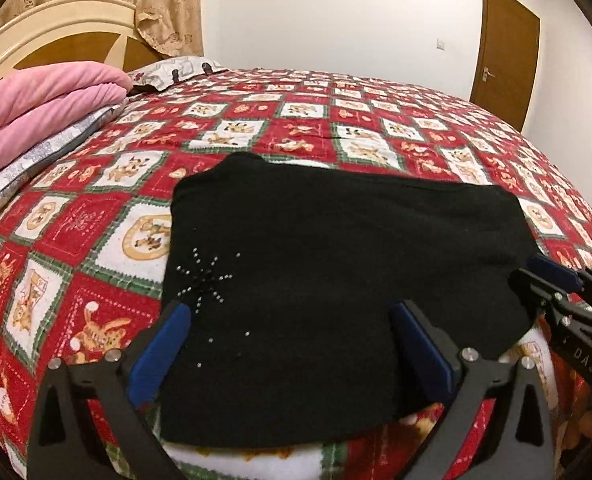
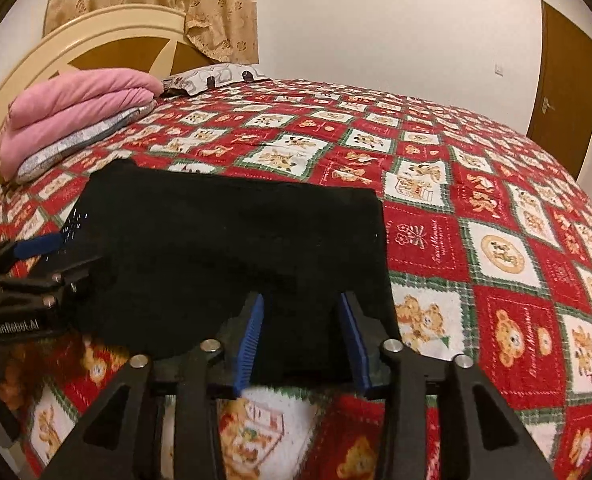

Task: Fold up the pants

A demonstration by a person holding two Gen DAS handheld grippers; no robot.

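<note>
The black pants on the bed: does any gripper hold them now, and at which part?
Nothing is held. The left gripper stands wide open over the near edge of the black pants. The right gripper is also open; its pads do not press the cloth.

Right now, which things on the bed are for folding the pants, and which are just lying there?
For the job:
- black pants, lying folded on the bedspread
- left gripper, open over them
- right gripper, open at their near edge

Just lying about:
- pink blanket
- grey patterned pillow under it
- bedspread
- door
</note>
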